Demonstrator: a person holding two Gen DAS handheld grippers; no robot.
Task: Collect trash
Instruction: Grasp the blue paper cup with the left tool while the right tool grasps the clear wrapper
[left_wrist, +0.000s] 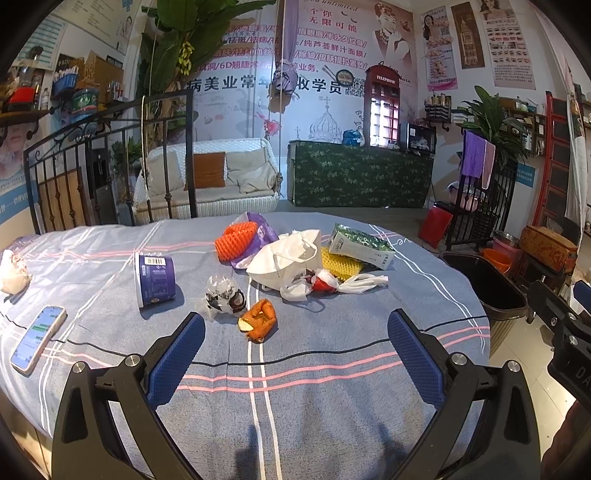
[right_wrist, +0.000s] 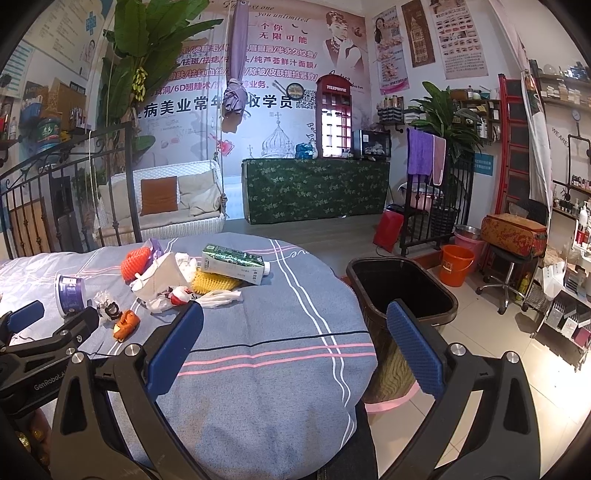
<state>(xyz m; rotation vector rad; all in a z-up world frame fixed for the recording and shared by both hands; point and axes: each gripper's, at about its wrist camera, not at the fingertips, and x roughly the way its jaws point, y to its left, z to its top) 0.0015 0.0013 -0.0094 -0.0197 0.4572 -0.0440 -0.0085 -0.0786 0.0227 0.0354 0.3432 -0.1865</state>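
While the trash sits untouched in the middle of the left wrist frame, nothing appears collected yet, so I judge this the opening step: choosing a first piece. Nearest lies the orange peel (left_wrist: 258, 319), just below a crumpled clear wrapper (left_wrist: 224, 295); left of them a purple tub (left_wrist: 155, 275) lies on its side. Higher up, a white bag (left_wrist: 286, 258), orange foam net (left_wrist: 236, 240), yellow foam net (left_wrist: 338, 264) and green carton (left_wrist: 360, 245) crowd together, touching. All rest on the striped bedspread (left_wrist: 332, 369). A phone (left_wrist: 38, 338) at lower left is not trash. The black bin (right_wrist: 402, 291) stands beside the bed, centre right in the right wrist frame.

The left gripper (left_wrist: 295, 354) hangs spread wide, empty, above the cloth short of the peel. The right gripper (right_wrist: 293, 349) is likewise wide and empty, near the bin. Next probably comes lowering the left around the peel.
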